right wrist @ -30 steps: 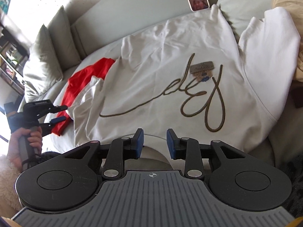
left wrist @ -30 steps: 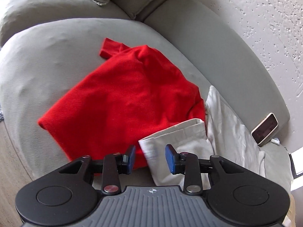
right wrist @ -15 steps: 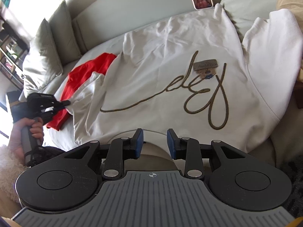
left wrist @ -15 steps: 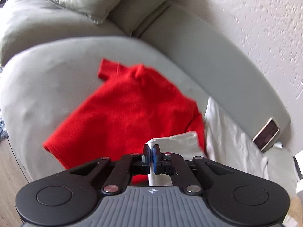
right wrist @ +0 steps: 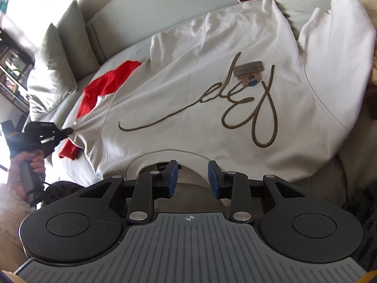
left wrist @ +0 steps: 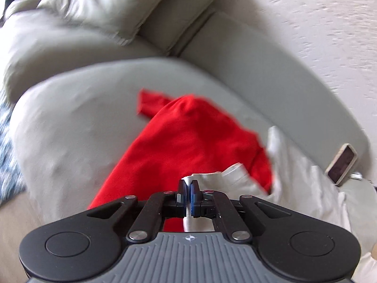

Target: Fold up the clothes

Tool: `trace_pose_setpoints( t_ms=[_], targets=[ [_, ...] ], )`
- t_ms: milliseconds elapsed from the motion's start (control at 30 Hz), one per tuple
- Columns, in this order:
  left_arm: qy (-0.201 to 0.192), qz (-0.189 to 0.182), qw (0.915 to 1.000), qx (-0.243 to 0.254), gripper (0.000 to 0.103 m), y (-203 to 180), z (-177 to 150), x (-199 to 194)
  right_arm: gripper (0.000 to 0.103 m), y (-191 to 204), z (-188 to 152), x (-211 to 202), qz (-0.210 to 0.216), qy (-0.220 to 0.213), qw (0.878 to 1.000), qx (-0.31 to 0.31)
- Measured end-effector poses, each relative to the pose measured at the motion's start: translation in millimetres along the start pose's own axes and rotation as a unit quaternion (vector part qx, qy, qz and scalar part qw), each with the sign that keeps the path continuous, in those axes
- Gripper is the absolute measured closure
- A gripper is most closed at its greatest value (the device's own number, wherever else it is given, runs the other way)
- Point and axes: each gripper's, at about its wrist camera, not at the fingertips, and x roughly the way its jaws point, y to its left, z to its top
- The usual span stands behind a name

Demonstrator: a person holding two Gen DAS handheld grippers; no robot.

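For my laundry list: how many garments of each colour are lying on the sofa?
White sweatshirt with brown script lettering: 1
Red knit garment: 1
Total: 2

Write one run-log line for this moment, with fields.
left tool: shut on white sweatshirt sleeve | right tool: open, near neckline | red garment: partly under sweatshirt

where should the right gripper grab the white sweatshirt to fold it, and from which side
Take the sleeve on the far right of the white sweatshirt, likely near its cuff end, coming in from the right over the couch. The left gripper already pinches the opposite sleeve, so this mirrors it. The right gripper hovers open at the collar.
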Motion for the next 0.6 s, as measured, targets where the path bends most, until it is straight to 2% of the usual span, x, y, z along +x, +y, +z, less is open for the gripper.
trace_pose_setpoints(
  t_ms=[100,133,200,267,333,400,467,500,533,600],
  targets=[
    [-0.04,-0.045,0.996,0.066,0.102,-32.6,-1.4,-22.4,0.068,-1.6,0.1,-2.7,0.002,-0.006,1.0,0.005],
    [-0.054,-0.06,0.9916,0.101,0.102,-48.3,-5.8,-31.4,0.068,-2.6,0.3,-3.8,0.003,-0.008,1.0,0.008],
    [-0.071,-0.091,0.9776,0.176,0.102,-82.7,-20.9,-48.2,0.068,-4.7,1.0,-6.9,0.006,-0.012,1.0,0.011],
    [-0.067,-0.113,0.9578,0.256,0.102,-117.8,-46.7,-59.5,0.068,-7.5,0.8,-10.3,0.009,-0.017,1.0,0.016],
    [-0.042,-0.131,0.9329,0.333,0.102,-149.2,-79.2,-60.0,0.068,-10.6,0.5,-14.2,0.011,-0.022,0.999,0.021],
    [-0.011,-0.132,0.9066,0.4,0.102,-171.7,-117.5,-57.2,0.068,-14.5,-0.4,-19.2,0.013,-0.028,0.999,0.029],
    [0.031,-0.126,0.8902,0.437,0.099,-182.8,-149.1,-48.6,0.068,-19.2,-1.1,-24.3,0.015,-0.034,0.999,0.036],
    [0.053,-0.123,0.8859,0.444,0.096,-184.5,-160.1,-43.7,0.068,-21.8,-1.3,-26.9,0.015,-0.037,0.998,0.039],
    [0.072,-0.117,0.8851,0.445,0.087,-183.4,-167.1,-39.0,0.068,-24.3,-1.7,-29.3,0.014,-0.039,0.998,0.042],
    [0.083,-0.114,0.8894,0.435,0.081,-176.7,-168.5,-40.0,0.067,-29.6,-2.5,-33.7,0.015,-0.044,0.998,0.048]
  ],
)
